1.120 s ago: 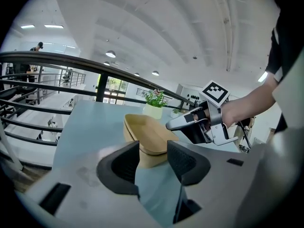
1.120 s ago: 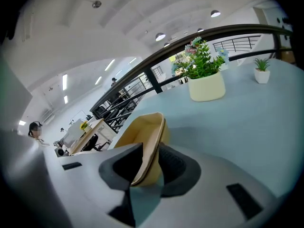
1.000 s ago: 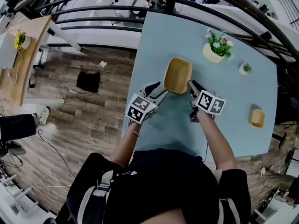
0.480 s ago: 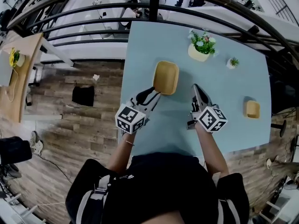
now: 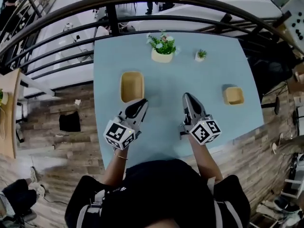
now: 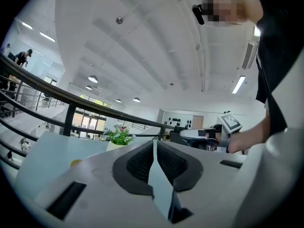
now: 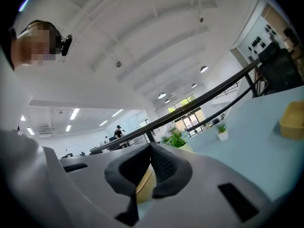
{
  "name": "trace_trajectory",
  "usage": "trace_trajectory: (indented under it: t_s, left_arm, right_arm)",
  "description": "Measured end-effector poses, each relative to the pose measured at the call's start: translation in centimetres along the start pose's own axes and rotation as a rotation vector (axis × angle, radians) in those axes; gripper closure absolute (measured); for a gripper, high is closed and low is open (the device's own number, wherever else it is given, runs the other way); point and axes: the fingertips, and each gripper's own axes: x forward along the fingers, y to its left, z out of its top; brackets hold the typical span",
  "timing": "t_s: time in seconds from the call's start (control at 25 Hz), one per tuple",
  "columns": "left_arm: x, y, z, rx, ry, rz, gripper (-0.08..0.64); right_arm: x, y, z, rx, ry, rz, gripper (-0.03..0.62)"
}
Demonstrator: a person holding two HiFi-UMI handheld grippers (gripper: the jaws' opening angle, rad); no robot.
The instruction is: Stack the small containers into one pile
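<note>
Bigger tan container sits on the pale blue table toward its left edge. The little tan container is way over on the right side, well apart from it. So going by that, the pile isn't finished: at least that little one has yet to be fetched and set into or onto the bigger one. Whether anything is already nested inside the bigger one is too hard to tell from above.

The person's left gripper hangs just beside the bigger container's near end, seemingly not touching it. Its jaws have just been closing, and the pads meet with nothing between them. The right gripper is out over bare table between the two containers, jaws together too, carrying nothing.

A potted plant and a tiny second pot stand near the far edge, out of the way. Best guess at what's next: the right gripper opens up and heads for the little container.
</note>
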Motion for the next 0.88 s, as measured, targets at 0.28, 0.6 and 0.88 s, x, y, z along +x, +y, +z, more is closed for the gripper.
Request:
trace_trajectory:
  t_s: [0.28, 0.6, 0.88]
  left_arm:
    - [6.1, -6.2, 0.2, 0.054, 0.034, -0.079, 0.528]
    - [13.8, -13.0, -0.7, 0.098, 0.099, -0.157, 0.526]
    - [21.7, -17.7, -2.8, 0.129, 0.157, -0.221, 0.526]
  right_arm:
    - [-6.3, -8.0, 4.4, 0.061, -0.091, -0.125, 0.591]
    - [-13.4, -18.6, 8.0, 0.115, -0.123, -0.279, 0.591]
    - [-18.3, -28.1, 8.1, 0.175, -0.090, -0.435, 0.583]
